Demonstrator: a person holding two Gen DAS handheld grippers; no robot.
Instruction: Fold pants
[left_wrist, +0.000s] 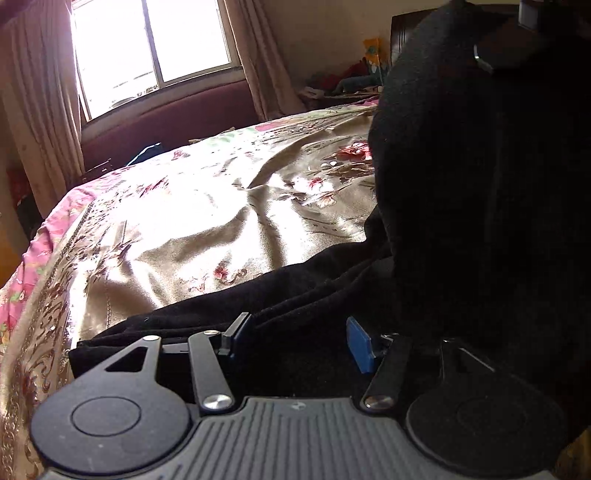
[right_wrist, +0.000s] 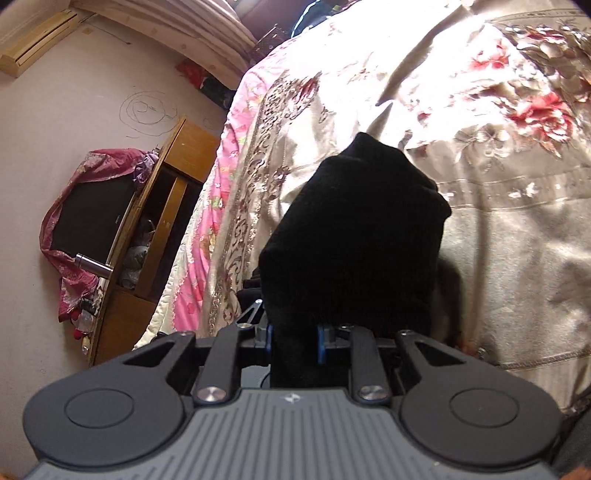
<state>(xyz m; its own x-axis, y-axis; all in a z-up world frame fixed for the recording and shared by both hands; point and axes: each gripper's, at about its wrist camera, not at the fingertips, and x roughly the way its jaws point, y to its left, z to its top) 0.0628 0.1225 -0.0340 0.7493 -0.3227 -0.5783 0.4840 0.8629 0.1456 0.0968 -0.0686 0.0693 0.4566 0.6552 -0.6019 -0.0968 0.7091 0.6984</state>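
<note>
We see the black pants (left_wrist: 461, 206) on the bed (left_wrist: 192, 206), which is covered by a shiny floral bedspread with a pink quilted border along its left edge. In the left wrist view one part of the dark fabric lies flat along the near edge of the bed, just ahead of our left claw (left_wrist: 299, 341), while another part rises in a tall dark mass on the right side. The left claw's blue-padded fingers (left_wrist: 359, 345) stand well apart, with pants fabric lying between and beneath them; we cannot tell whether the pads touch the cloth, and they are not pressed together on anything. Near the top right of that view a dark device with a pale tip pokes out above the raised fabric, too shadowed to identify with certainty. In the right wrist view our right claw (right_wrist: 294, 341) has its blue pads drawn close on either side of a bunched fold of the pants (right_wrist: 354, 236), gripping it so the cloth stands up above the bedspread. Beyond the foot of the bed, a window (left_wrist: 151, 48) with beige curtains lets in strong light. Off the left edge of the bed stands a wooden cabinet (right_wrist: 162, 206) with a television (right_wrist: 88, 218) draped in pink cloth.
</note>
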